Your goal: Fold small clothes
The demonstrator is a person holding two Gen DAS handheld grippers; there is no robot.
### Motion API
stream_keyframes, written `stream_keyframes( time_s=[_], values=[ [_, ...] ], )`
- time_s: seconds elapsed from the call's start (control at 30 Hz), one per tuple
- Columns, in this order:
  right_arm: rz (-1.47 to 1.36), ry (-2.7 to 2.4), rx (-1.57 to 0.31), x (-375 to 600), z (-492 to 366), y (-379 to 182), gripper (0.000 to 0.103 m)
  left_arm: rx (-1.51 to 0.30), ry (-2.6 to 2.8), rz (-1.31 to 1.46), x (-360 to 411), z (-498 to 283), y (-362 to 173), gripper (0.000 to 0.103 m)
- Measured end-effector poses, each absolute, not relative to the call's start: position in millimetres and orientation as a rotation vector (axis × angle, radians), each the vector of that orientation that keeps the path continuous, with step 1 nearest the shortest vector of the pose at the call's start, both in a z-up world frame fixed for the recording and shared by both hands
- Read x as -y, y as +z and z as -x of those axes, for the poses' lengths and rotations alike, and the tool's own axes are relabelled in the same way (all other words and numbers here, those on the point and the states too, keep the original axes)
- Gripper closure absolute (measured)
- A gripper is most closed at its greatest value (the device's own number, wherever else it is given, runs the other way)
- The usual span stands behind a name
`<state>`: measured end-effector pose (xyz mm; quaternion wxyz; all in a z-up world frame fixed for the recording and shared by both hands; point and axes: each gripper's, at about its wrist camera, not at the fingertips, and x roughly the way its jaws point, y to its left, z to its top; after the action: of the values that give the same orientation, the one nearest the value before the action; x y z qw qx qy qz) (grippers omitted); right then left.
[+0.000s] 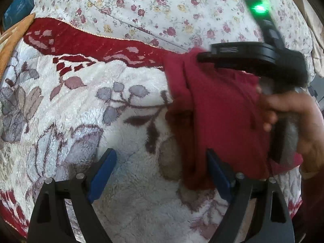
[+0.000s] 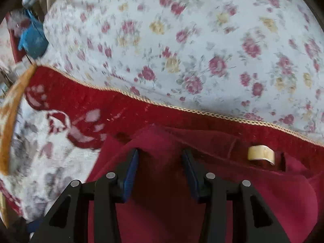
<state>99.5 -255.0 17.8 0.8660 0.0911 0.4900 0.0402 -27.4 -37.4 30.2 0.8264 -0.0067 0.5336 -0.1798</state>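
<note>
A small dark red garment (image 1: pixel 220 117) hangs bunched over the fleece blanket (image 1: pixel 121 101) at the right of the left wrist view. My left gripper (image 1: pixel 162 160) is open and wide; its right finger (image 1: pixel 217 172) touches the garment's lower edge. The other gripper's black body (image 1: pixel 253 58) sits above the cloth, held by a hand (image 1: pixel 293 121). In the right wrist view my right gripper (image 2: pixel 161 158) is part open with the red garment (image 2: pixel 162 192) bunched between and under its blue pads. A cream label (image 2: pixel 261 151) shows on the cloth.
The white fleece blanket with grey and maroon leaves has a red border (image 2: pixel 91 103) with gold cord. Beyond it lies a rose-print sheet (image 2: pixel 182 40). A blue bag (image 2: pixel 32 38) sits at the far left edge.
</note>
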Motion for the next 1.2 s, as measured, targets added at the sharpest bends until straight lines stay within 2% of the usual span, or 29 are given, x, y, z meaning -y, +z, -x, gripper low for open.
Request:
stream_keyframes(
  time_s=[0.13, 0.27, 0.3, 0.5, 0.57, 0.63, 0.77, 0.8, 0.83, 0.9, 0.93, 1.03, 1.13, 1.2],
  values=[
    [-0.127, 0.1, -1.041, 242.0, -89.0, 25.1, 0.052, -1.11, -0.383, 0.119, 26.7, 26.0, 38.7, 0.016],
    [-0.084, 0.064, -1.115, 228.5, -108.7, -3.7, 0.051, -1.106, -0.372, 0.095, 31.9, 25.3, 38.3, 0.016],
    [-0.072, 0.052, -1.102, 227.4, -113.0, -5.2, 0.049, -1.109, -0.375, 0.092, 32.1, 25.2, 37.2, 0.016],
    [-0.118, 0.055, -1.115, 239.1, -119.0, 11.1, 0.046, -1.128, -0.381, 0.087, 33.6, 23.6, 32.8, 0.016],
    [-0.148, 0.084, -1.1, 240.9, -109.0, 22.1, 0.042, -1.122, -0.382, 0.102, 32.2, 22.4, 35.1, 0.016],
    [-0.17, 0.142, -1.101, 235.3, -100.0, 30.5, 0.034, -1.112, -0.374, 0.098, 32.4, 21.5, 37.0, 0.016],
    [-0.105, 0.22, -1.133, 203.1, -99.2, 26.8, 0.033, -1.125, -0.37, 0.096, 34.1, 20.9, 34.3, 0.016],
    [-0.073, 0.22, -1.148, 195.9, -99.4, 20.1, 0.036, -1.127, -0.37, 0.093, 34.6, 21.0, 33.8, 0.016],
    [-0.012, 0.195, -1.168, 186.9, -99.4, 11.0, 0.061, -1.125, -0.369, 0.09, 34.5, 21.2, 33.8, 0.016],
    [0.023, 0.185, -1.143, 181.9, -96.2, 8.8, 0.074, -1.122, -0.367, 0.092, 32.8, 21.7, 34.5, 0.016],
    [0.006, 0.201, -1.128, 183.3, -91.9, 14.3, 0.086, -1.123, -0.369, 0.099, 31.4, 21.9, 35.1, 0.016],
    [-0.041, 0.239, -1.084, 187.6, -88.3, 28.5, 0.089, -1.109, -0.369, 0.117, 28.8, 21.5, 38.7, 0.016],
    [-0.051, 0.237, -1.131, 183.0, -97.0, 11.7, 0.09, -1.109, -0.356, 0.124, 29.5, 18.7, 38.9, 0.016],
    [-0.026, 0.236, -1.137, 177.1, -97.4, 6.2, 0.085, -1.113, -0.355, 0.133, 30.6, 17.2, 38.7, 0.016]
  ],
)
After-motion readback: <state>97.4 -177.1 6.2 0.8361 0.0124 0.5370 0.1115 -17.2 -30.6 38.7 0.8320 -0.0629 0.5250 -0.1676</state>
